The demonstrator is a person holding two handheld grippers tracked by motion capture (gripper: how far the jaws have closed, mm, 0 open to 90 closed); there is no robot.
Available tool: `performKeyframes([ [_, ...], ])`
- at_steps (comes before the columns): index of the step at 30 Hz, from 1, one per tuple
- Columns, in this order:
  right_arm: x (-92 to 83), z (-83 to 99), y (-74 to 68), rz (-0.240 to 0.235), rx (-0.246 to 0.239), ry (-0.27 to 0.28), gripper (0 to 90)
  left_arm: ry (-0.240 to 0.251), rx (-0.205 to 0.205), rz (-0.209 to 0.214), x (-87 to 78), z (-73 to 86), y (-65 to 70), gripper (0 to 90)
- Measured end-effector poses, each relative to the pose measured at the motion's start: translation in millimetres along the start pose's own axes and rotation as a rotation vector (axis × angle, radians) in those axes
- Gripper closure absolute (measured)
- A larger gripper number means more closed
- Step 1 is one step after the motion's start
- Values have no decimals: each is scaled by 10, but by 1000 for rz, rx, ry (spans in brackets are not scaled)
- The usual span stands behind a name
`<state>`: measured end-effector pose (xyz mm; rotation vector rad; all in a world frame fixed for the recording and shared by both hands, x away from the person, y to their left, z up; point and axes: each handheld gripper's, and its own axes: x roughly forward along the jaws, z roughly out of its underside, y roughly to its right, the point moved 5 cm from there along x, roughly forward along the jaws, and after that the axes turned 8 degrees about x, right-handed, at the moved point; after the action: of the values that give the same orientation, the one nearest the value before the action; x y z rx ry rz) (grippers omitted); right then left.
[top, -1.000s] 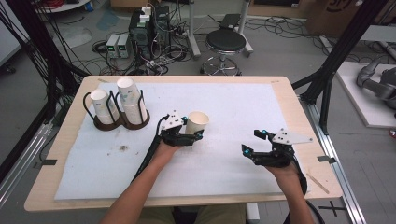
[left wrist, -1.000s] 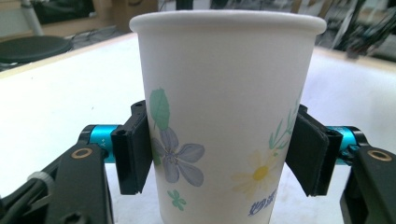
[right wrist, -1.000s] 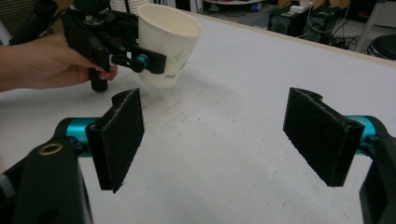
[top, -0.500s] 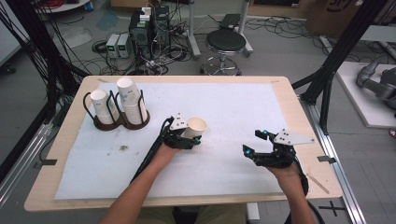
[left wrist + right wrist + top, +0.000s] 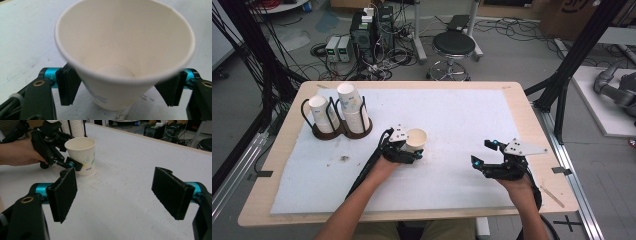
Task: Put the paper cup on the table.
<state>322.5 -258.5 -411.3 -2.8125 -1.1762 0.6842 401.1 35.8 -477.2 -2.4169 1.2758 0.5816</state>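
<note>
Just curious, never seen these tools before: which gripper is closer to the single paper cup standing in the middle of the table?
Left. The left gripper has its jaws either side of the paper cup, just opened; the right gripper sits apart, jaws open.

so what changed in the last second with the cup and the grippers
The left gripper has set the cup on the table, a little nearer the person, and its jaws have just been opening; the cup stands upright between them, with the pads now apart from its wall. The right gripper stayed in place, open and empty. The cup stacks in the holder did not move.
</note>
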Motion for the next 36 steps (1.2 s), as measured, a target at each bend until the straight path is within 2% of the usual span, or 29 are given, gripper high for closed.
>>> performKeyframes([
  [5, 4, 5, -1, 0, 6, -2, 212, 35, -34, 12, -40, 2, -16, 186],
  [10, 6, 7, 1, 0, 3, -4, 212, 37, -28, 32, -86, 17, 22, 178],
  [14, 0, 11, 2, 1, 8, -5, 212, 66, -33, 33, -187, 31, 26, 178],
  [20, 9, 28, -1, 1, 18, -11, 212, 135, -53, 25, -455, 78, -8, 177],
  [25, 2, 76, 5, 33, 7, -33, 212, 220, -74, 4, -751, 141, -29, 176],
  [28, -7, 106, 20, 50, 7, -41, 212, 245, -80, -1, -914, 194, -38, 176],
  [36, -47, 188, 37, 73, 27, -44, 212, 335, -104, -62, -1337, 283, -122, 178],
])
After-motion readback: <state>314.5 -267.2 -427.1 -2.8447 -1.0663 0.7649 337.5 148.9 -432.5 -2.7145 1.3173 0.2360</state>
